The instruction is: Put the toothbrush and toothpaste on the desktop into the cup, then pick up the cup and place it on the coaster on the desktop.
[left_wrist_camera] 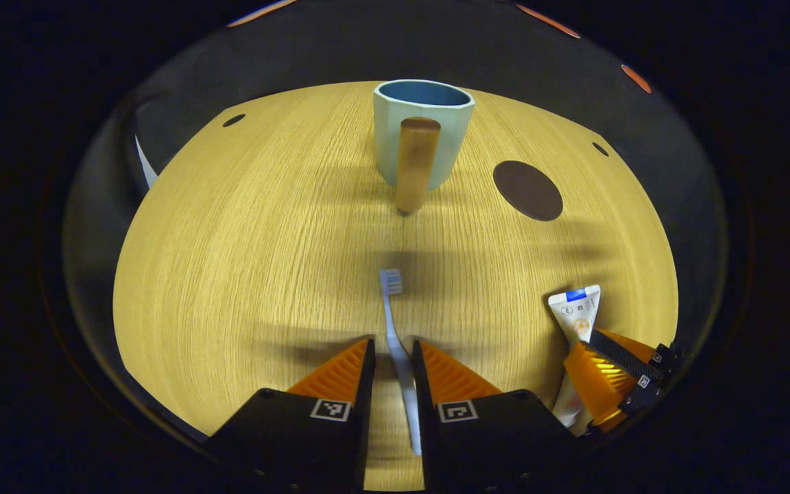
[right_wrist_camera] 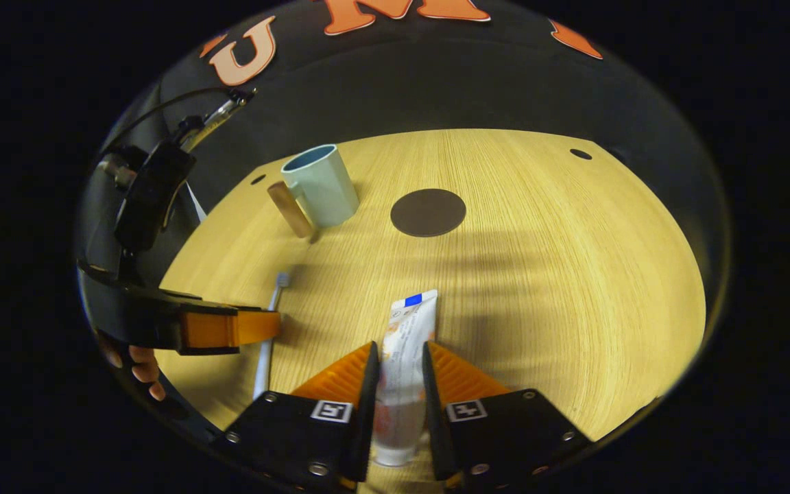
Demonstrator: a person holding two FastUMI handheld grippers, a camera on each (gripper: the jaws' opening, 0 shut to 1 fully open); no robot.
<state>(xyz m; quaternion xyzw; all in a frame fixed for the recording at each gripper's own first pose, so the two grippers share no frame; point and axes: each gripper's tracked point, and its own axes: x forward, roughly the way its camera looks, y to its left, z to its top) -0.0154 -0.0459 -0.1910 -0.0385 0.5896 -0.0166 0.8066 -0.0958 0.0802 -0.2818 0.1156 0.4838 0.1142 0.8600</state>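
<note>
A pale blue cup [left_wrist_camera: 424,130] with a wooden handle [left_wrist_camera: 415,165] stands upright at the far middle of the wooden desktop [left_wrist_camera: 244,261]. To its right lies a dark round coaster [left_wrist_camera: 527,190]. A white toothbrush [left_wrist_camera: 395,322] lies flat, head toward the cup. My left gripper [left_wrist_camera: 393,341] straddles its handle, open, with a small gap on each side. In the right gripper view, my right gripper [right_wrist_camera: 398,346] is shut on the white toothpaste tube [right_wrist_camera: 409,322], crimped end pointing away. That view also has the cup [right_wrist_camera: 319,182], the coaster [right_wrist_camera: 428,212] and the left gripper [right_wrist_camera: 268,329] over the toothbrush [right_wrist_camera: 273,302].
In the left gripper view the right gripper [left_wrist_camera: 587,343] holds the tube [left_wrist_camera: 577,309] at the near right edge. Small dark holes [left_wrist_camera: 234,120] [left_wrist_camera: 599,149] mark the desktop's far corners. A person's fingers [right_wrist_camera: 141,370] grip the left gripper's body. The booth wall stands behind the table.
</note>
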